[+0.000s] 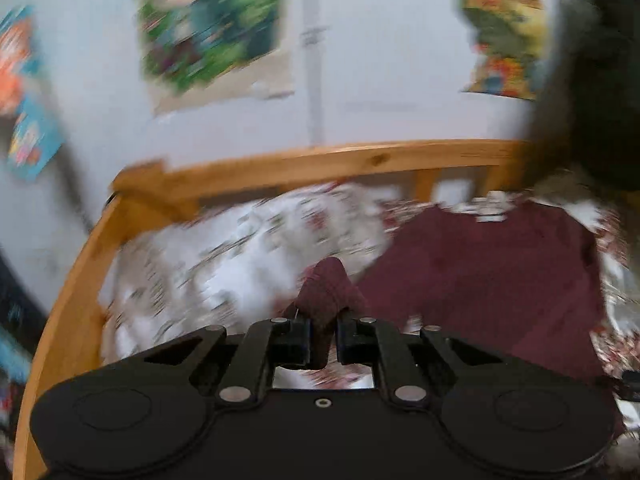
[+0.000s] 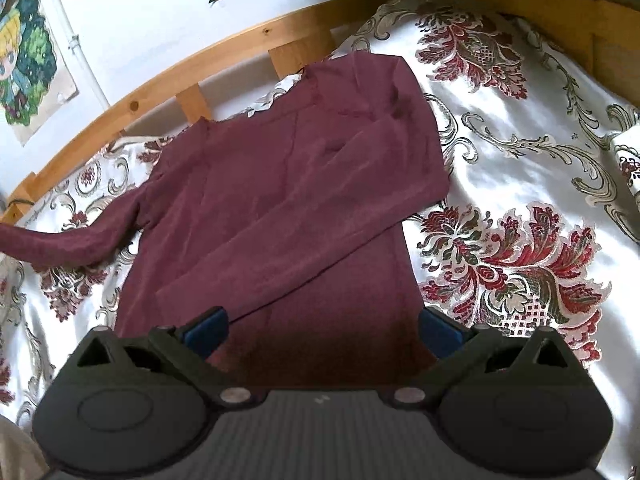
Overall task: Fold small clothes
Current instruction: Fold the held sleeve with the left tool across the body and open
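A long-sleeved maroon knit top is spread flat on a glossy white bedspread with a red and grey floral pattern, within a bed bounded by a curved pale wooden rail. In the right wrist view the garment is seen lying lengthwise, its neckline towards the rail and its hem near the camera. One sleeve is laid diagonally across the body of the top, from the far shoulder down towards the lower left. The other sleeve is stretched out to the left, off the body and out of the picture at the left edge.

The left gripper is clenched on the cuff end of that maroon sleeve: a bunched peak of the fabric is seen standing up between the two black fingers, which are drawn close together on it. The left wrist view is heavily blurred, but the rest of the top is made out to the right, lying on the bedspread, with the wooden rail behind it.

The right gripper is held released above the hem of the top, its blue-padded fingers set wide apart, with nothing clasped between them. Whether the pads touch the fabric cannot be told.

On the white wall beyond the rail, colourful cartoon posters are hung.
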{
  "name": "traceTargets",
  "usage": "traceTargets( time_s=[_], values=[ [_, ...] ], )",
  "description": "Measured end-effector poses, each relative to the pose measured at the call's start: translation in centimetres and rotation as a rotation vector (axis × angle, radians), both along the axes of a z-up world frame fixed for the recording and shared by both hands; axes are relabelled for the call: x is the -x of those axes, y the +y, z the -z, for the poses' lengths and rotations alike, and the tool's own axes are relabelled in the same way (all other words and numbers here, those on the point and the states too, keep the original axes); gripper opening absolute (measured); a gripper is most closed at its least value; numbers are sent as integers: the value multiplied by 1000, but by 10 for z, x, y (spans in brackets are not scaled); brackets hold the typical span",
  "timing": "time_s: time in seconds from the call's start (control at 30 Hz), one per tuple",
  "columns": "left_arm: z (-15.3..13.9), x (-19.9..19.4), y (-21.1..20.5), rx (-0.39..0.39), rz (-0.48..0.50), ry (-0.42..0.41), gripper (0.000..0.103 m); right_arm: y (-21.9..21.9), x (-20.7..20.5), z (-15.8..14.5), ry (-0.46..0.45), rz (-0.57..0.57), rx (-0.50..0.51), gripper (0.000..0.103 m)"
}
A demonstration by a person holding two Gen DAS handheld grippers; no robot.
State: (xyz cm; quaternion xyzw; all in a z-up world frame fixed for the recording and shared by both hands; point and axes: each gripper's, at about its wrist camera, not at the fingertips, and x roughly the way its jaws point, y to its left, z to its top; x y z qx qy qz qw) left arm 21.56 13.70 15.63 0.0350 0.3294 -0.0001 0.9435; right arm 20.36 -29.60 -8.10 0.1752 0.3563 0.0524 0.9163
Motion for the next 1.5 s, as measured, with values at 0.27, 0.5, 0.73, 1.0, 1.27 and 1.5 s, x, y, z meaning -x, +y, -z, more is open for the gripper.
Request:
traceTargets(
  time_s=[0.27, 0.5, 0.73, 1.0, 1.27, 1.5],
  values=[
    [8, 6, -129, -16, 305, -5, 11, -19, 3, -12, -38, 36, -56, 103],
    [74, 15, -222, -24, 480, 41, 11, -56, -4, -9, -33, 139, -110, 103],
    [150, 17, -271, 6, 515, 25, 11, -91, -6, -8, -47, 236, -152, 103],
    [194, 8, -276, 74, 500, 118, 16, -106, -8, -4, -44, 269, -176, 103],
    [192, 2, -243, 153, 499, 189, 61, -83, -17, 2, -16, 190, -101, 103],
    [170, -12, -205, 100, 448, 135, 83, -50, -26, 15, 29, 54, -20, 103]
  ],
)
